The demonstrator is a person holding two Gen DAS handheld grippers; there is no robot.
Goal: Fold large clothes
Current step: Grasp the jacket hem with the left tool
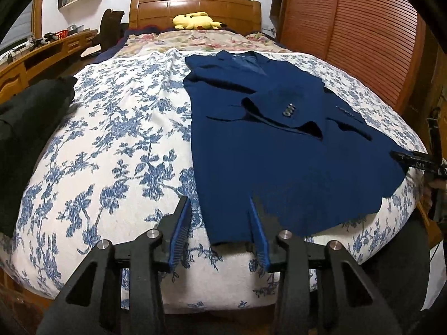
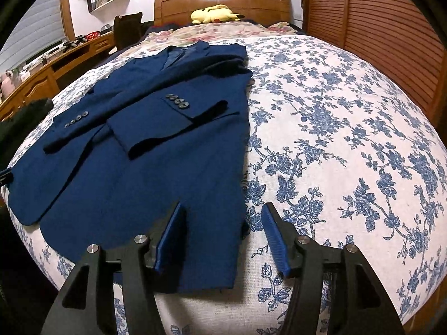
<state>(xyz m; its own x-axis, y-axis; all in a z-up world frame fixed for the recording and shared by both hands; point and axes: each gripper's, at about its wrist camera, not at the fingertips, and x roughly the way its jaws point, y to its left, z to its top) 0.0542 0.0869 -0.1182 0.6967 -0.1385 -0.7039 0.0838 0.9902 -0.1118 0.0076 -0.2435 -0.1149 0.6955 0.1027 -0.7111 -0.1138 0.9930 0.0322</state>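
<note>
A navy blue suit jacket (image 1: 279,150) lies flat on the bed, collar toward the headboard, both sleeves folded across its front. It also shows in the right wrist view (image 2: 156,150). My left gripper (image 1: 220,203) is open, its jaws straddling the jacket's near left hem corner just above the bedspread. My right gripper (image 2: 222,209) is open, its jaws straddling the jacket's near right hem edge. The right gripper's tip (image 1: 413,160) shows at the far right of the left wrist view.
The bed has a blue-and-white floral bedspread (image 2: 349,128) and a wooden headboard (image 1: 195,8) with a yellow plush toy (image 1: 195,21). A dark garment (image 1: 30,122) lies at the left edge. A wooden desk (image 1: 42,53) stands left, a slatted wardrobe (image 2: 385,33) right.
</note>
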